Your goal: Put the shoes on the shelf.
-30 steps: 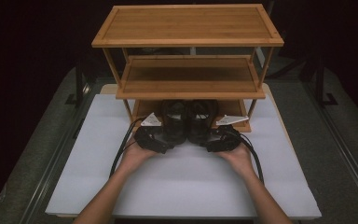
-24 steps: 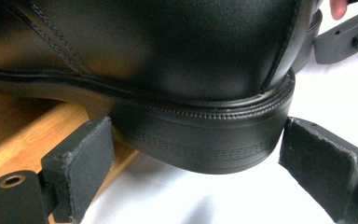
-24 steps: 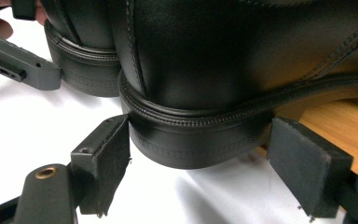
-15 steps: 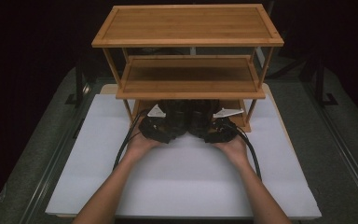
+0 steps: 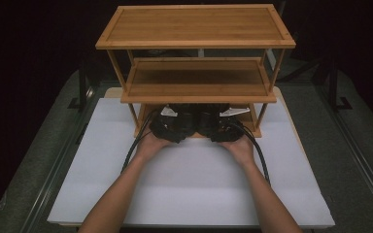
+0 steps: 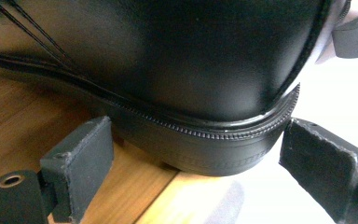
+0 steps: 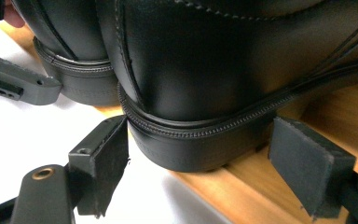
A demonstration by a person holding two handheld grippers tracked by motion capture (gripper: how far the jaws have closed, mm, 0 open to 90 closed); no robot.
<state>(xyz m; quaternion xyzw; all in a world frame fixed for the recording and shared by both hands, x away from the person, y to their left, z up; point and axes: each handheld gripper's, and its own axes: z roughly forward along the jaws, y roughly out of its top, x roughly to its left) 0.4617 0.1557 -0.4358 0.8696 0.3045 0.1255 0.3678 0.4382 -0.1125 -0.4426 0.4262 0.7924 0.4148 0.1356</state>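
Shoes (image 5: 194, 120) under rack (image 5: 196, 80), heels between open left gripper (image 6: 191, 154) and right gripper (image 7: 198, 154)

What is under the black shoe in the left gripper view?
Under the black shoe the heel rests on the wooden bottom shelf, overhanging its edge above the white table surface. The sole's contact area is covered.

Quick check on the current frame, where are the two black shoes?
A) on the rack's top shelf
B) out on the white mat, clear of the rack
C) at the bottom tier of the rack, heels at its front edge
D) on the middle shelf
C: the high view shows both black shoes under the middle shelf, and the left gripper view shows a heel over the bottom board's front edge.
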